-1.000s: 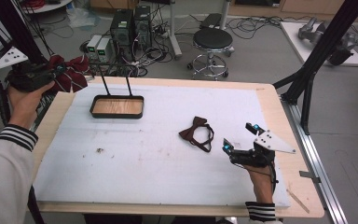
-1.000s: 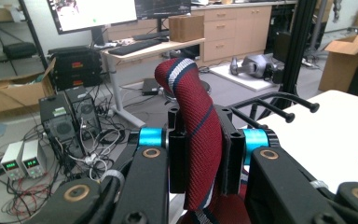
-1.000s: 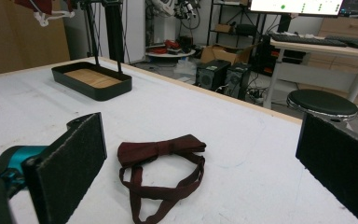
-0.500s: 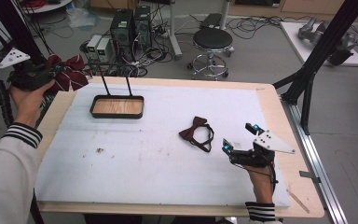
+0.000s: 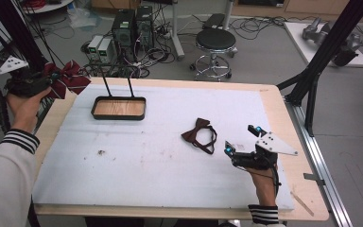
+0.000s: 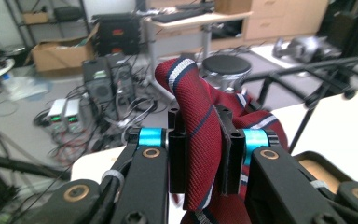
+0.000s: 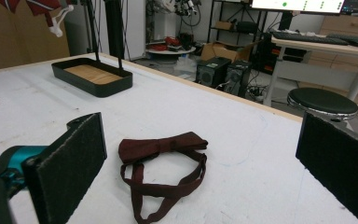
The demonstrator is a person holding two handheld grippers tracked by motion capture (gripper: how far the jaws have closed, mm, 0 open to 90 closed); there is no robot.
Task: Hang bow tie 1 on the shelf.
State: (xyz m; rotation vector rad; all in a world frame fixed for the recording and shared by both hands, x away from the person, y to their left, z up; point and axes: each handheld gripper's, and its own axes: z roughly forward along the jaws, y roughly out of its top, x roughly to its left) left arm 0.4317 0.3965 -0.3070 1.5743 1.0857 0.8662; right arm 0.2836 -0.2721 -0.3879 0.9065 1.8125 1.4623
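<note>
Striped bow tie sinks a touch at the table's ten o'clock corner, heading for the tray.

The table (image 5: 170, 189) is unchanged; the tray (image 5: 119, 108) waits at eleven o'clock. The left gripper (image 5: 47, 84), clamped on the red striped bow tie (image 6: 200, 135), has dipped slightly, likely closing on a drop-off. The right gripper (image 5: 243, 139), jaws wide apart, stays put near four o'clock, facing the brown bow tie (image 5: 199, 135).

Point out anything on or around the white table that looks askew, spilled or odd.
The dark brown bow tie lies with its strap looped loosely. A small dark speck marks the white table pad. The red striped bow tie is bunched between the left gripper jaws. Nothing looks spilled or damaged.
</note>
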